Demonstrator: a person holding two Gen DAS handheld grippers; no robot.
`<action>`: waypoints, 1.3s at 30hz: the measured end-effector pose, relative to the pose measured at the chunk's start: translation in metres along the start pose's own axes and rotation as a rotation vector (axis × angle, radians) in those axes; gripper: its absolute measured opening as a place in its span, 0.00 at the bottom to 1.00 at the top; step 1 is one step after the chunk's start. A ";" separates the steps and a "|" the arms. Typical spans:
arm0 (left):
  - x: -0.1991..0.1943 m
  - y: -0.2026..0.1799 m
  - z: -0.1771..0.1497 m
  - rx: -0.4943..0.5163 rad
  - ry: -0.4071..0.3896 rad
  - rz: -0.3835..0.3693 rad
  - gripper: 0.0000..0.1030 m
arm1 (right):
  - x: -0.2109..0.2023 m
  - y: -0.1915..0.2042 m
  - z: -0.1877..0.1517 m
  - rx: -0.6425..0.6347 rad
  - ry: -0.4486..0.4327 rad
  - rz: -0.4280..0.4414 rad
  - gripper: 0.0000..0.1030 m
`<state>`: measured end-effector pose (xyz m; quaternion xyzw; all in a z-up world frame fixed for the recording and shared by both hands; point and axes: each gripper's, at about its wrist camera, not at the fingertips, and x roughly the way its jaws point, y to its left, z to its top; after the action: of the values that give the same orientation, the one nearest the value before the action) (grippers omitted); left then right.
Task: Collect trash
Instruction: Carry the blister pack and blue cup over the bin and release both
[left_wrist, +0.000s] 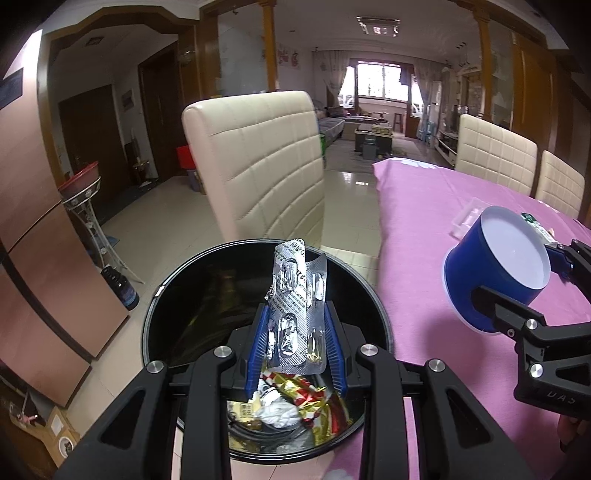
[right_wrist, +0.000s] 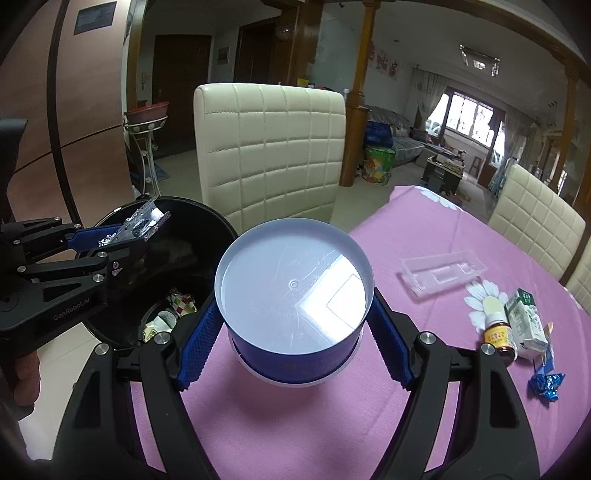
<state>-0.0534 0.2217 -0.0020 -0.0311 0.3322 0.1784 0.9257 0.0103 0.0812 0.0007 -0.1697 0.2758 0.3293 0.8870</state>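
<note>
My left gripper (left_wrist: 297, 328) is shut on a silver blister pack (left_wrist: 297, 295) and holds it above the open black trash bin (left_wrist: 177, 295), which has wrappers and crumpled paper (left_wrist: 291, 402) at its bottom. From the right wrist view the left gripper (right_wrist: 125, 236) hangs over the bin (right_wrist: 207, 221). My right gripper (right_wrist: 295, 325) is shut on a blue paper cup (right_wrist: 291, 291), bottom facing the camera, held over the pink table edge. The cup also shows in the left wrist view (left_wrist: 498, 273).
On the pink tablecloth (right_wrist: 295, 424) lie a clear plastic tray (right_wrist: 441, 273), a small medicine bottle (right_wrist: 498, 334), a green-white carton (right_wrist: 526, 325) and a blue foil wrapper (right_wrist: 546, 384). Cream chairs (right_wrist: 269, 155) stand behind the bin and at the right.
</note>
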 end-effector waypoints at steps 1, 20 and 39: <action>0.000 0.004 -0.001 -0.004 0.001 0.005 0.28 | 0.002 0.002 0.002 -0.003 0.000 0.004 0.74; 0.009 0.046 -0.015 -0.053 0.027 0.086 0.29 | 0.030 0.055 0.020 -0.079 0.014 0.089 0.74; 0.013 0.050 -0.017 -0.081 0.078 0.067 0.39 | 0.030 0.045 0.014 -0.036 0.034 0.032 0.97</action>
<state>-0.0722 0.2692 -0.0201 -0.0645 0.3614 0.2212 0.9035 0.0044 0.1358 -0.0115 -0.1868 0.2877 0.3454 0.8735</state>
